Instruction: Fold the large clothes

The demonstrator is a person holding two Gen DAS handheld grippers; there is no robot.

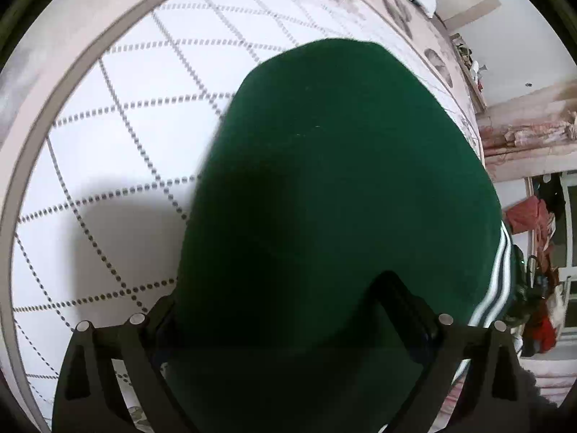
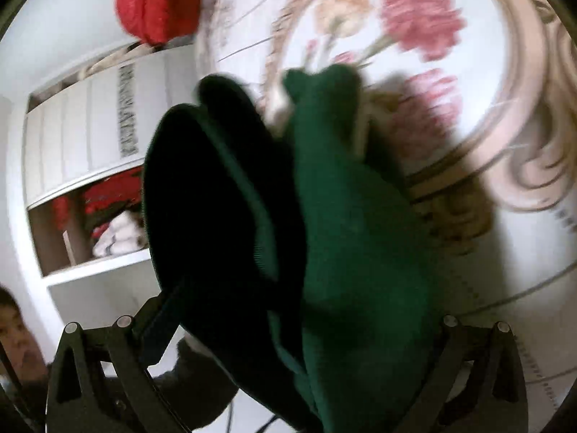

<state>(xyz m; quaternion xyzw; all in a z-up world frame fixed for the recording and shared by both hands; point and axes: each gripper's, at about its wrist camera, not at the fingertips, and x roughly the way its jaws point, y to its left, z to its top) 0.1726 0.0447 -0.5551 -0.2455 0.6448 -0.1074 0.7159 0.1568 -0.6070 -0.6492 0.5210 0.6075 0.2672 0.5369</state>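
In the left wrist view, your left claw [image 1: 285,310] has the dark green knit garment with white stripes at its hem [image 1: 339,180] bunched between its 2 fingers. The cloth hides the gap and the left fingertip, so I judge it clenched on the fabric, though the pinch itself is not visible. The garment spreads forward over the white quilted bedspread with dotted grey diamond lines [image 1: 126,115], and its striped hem sits at the right, close to the bed's side edge. If your bite is only a shallow fold, the weight of such a large piece could drag it out as you lift or swing it. The hem side could also slide off that edge and pull the rest after it.

In the right wrist view, your right claw [image 2: 288,310] is also buried in the same green garment, which hangs in several thick, overlapping folds above the floral pink and white bed cover [image 2: 468,108]. I judge it gripping cloth, but again the pinch is hidden. You may have caught more than 1 layer here, which would lock in a crooked crease. The picture is blurred, which suggests fast motion; a quick swing could fling loose folds out of line.
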